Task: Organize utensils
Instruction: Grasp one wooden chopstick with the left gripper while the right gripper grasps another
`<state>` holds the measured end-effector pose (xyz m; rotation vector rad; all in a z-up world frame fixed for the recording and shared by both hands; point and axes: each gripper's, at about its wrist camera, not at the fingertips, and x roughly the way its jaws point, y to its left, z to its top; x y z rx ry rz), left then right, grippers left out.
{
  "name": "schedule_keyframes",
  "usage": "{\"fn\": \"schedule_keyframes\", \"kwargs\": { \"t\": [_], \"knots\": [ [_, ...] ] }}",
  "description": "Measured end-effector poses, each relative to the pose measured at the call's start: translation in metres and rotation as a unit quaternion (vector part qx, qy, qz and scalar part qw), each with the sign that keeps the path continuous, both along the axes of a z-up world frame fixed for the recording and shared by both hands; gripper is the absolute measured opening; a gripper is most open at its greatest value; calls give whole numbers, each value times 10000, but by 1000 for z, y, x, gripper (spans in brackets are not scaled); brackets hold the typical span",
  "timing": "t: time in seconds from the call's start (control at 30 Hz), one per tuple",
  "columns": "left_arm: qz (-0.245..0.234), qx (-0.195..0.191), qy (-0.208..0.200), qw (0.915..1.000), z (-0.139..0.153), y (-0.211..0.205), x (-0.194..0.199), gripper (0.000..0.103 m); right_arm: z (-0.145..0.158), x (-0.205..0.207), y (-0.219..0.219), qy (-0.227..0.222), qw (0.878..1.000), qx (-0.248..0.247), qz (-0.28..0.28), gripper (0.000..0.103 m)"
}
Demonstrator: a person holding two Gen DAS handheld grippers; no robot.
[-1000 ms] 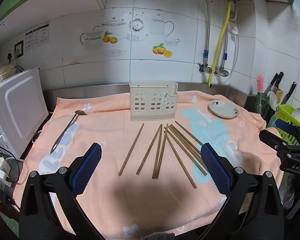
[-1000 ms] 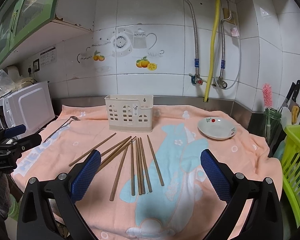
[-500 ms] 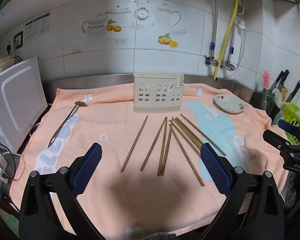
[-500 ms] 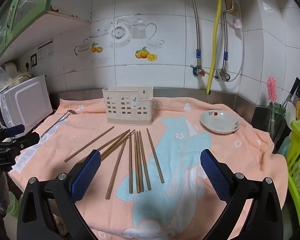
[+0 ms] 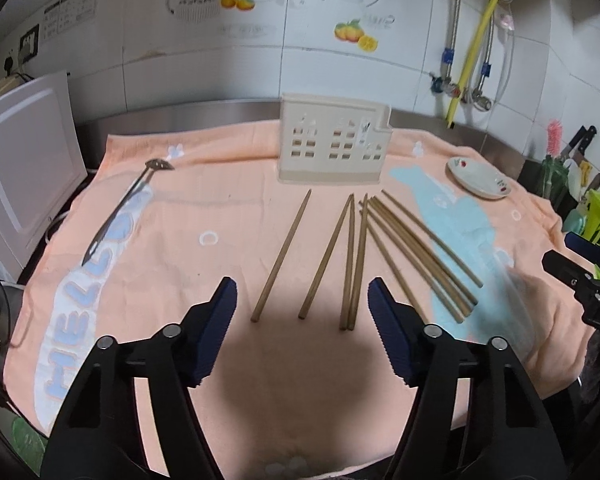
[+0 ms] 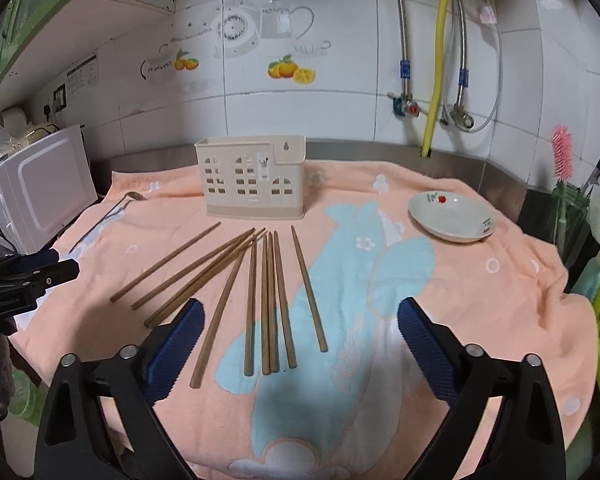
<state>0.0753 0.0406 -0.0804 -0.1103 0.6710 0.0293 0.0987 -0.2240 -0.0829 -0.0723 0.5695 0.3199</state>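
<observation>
Chopsticks [image 5: 352,256] are fanned loose on the peach towel [image 5: 228,208], thin ends toward the cream holder [image 5: 334,142] standing empty-looking behind them, presumably so each can be lifted and dropped in upright. The left gripper [image 5: 302,320] has just been narrowing with nothing between its jaws, lined up over the leftmost sticks. The right gripper [image 6: 298,332], also closing slightly, is spread wide and empty above the right-hand bunch; a slotted spoon [image 5: 124,210] lies apart at the left.

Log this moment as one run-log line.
left gripper: closing, empty | right gripper: closing, empty | chopsticks: loose on towel | holder: upright behind them
</observation>
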Motion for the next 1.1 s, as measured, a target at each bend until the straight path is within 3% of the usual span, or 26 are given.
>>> {"fn": "schedule_keyframes", "kwargs": {
  "t": [0.8, 1.1],
  "knots": [
    [-196, -105, 752, 9969, -51, 25, 69, 27, -63, 66, 3, 969, 9947, -170, 286, 41],
    [-343, -107, 867, 9956, -60, 28, 87, 26, -77, 88, 15, 1180, 9917, -252, 442, 29]
  ]
}}
